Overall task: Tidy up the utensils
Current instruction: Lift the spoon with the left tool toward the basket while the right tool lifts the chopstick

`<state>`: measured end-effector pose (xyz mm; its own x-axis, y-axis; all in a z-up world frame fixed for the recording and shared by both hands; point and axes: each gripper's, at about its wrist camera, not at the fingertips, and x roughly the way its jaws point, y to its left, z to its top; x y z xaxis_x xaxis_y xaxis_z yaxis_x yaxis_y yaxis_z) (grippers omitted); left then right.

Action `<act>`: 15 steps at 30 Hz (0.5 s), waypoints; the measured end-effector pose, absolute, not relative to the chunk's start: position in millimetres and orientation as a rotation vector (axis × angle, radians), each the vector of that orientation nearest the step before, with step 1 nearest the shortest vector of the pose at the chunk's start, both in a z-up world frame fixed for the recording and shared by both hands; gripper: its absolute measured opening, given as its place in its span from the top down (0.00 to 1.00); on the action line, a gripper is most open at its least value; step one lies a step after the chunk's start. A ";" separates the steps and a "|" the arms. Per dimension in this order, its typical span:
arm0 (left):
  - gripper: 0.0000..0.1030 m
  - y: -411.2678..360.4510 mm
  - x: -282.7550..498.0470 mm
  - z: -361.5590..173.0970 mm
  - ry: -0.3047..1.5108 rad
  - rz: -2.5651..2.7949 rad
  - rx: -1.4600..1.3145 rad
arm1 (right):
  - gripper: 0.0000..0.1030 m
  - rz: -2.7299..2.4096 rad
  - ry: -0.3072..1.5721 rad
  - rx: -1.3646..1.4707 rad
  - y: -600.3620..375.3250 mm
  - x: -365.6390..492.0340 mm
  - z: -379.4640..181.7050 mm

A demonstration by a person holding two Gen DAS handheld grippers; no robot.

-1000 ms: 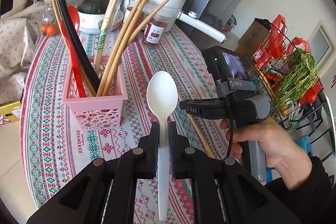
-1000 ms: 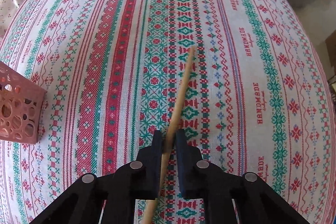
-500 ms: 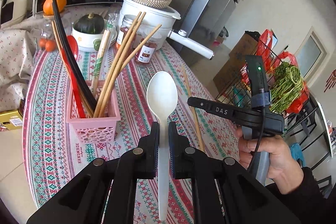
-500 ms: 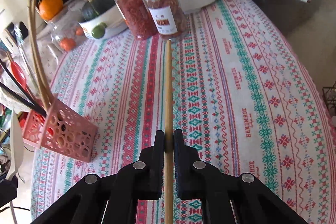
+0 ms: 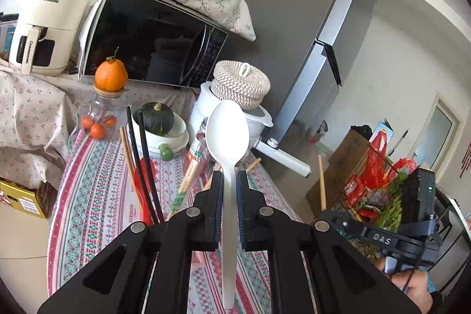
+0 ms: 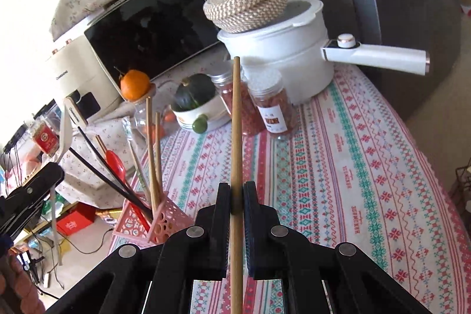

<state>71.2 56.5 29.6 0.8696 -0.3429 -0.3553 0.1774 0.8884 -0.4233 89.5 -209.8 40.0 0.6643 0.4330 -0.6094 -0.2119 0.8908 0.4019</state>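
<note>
We've got the left gripper (image 5: pixel 229 181) pinching the white spoon (image 5: pixel 227 134) and the right gripper (image 6: pixel 236 193) clamping a wooden chopstick (image 6: pixel 235 119), both held upright. The pink basket (image 6: pixel 160 221) sits low-left of the chopstick (left gripper looks nearer).

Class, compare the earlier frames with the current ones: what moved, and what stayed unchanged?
Both grippers lifted and tilted upward. The right gripper raised its wooden chopstick off the tablecloth. The left gripper still clamps the white spoon. The pink basket stayed put.
</note>
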 end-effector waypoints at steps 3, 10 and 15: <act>0.91 48.2 83.5 20.9 0.361 -0.251 -0.320 | 0.93 0.376 0.763 0.306 -203.7 90.2 39.1; 0.91 60.4 93.9 -20.1 0.228 -0.108 -0.331 | 0.93 0.377 0.768 0.315 -202.8 92.7 33.6; 0.91 58.2 99.0 -36.4 0.191 -0.107 -0.313 | 0.93 0.385 0.765 0.306 -201.2 98.2 32.4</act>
<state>99.0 58.2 -36.4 0.9764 -0.1340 -0.1696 0.0749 0.9458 -0.3159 98.2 -201.2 32.4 0.6578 0.4433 -0.6089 -0.2246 0.8871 0.4032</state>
